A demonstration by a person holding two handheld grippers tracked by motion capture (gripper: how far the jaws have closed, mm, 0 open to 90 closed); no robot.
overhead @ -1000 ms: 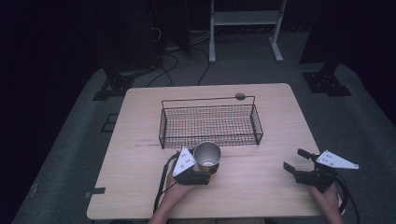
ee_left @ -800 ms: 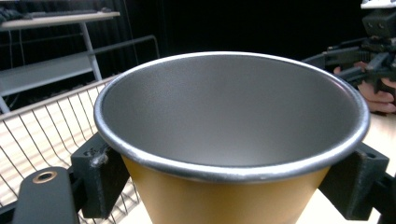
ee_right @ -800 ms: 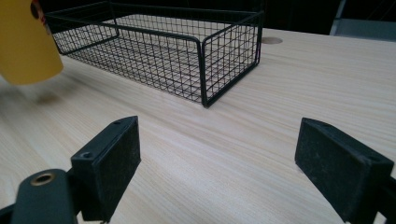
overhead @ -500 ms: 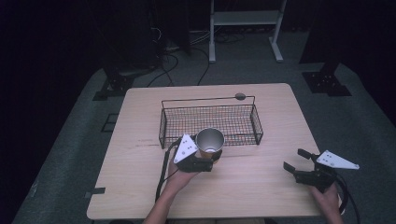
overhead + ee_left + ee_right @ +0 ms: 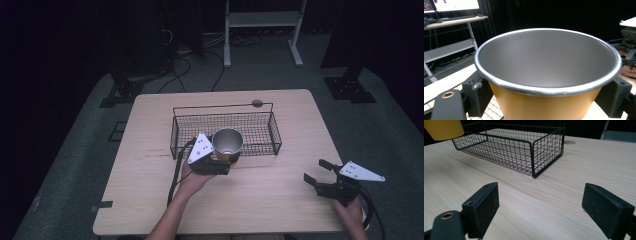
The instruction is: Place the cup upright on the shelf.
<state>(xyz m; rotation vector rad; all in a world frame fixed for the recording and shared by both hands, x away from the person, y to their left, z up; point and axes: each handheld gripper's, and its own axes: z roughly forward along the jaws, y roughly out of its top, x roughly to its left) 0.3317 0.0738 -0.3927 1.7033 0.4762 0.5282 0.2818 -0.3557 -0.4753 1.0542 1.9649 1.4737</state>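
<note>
The light wooden counter stands on grey carpet. At its twelve o'clock edge sits a small round grommet hole. Beyond, toward twelve o'clock, a white metal stand rises from the floor, and black cables trail across the carpet at eleven o'clock. A dark equipment base rests at two o'clock.
</note>
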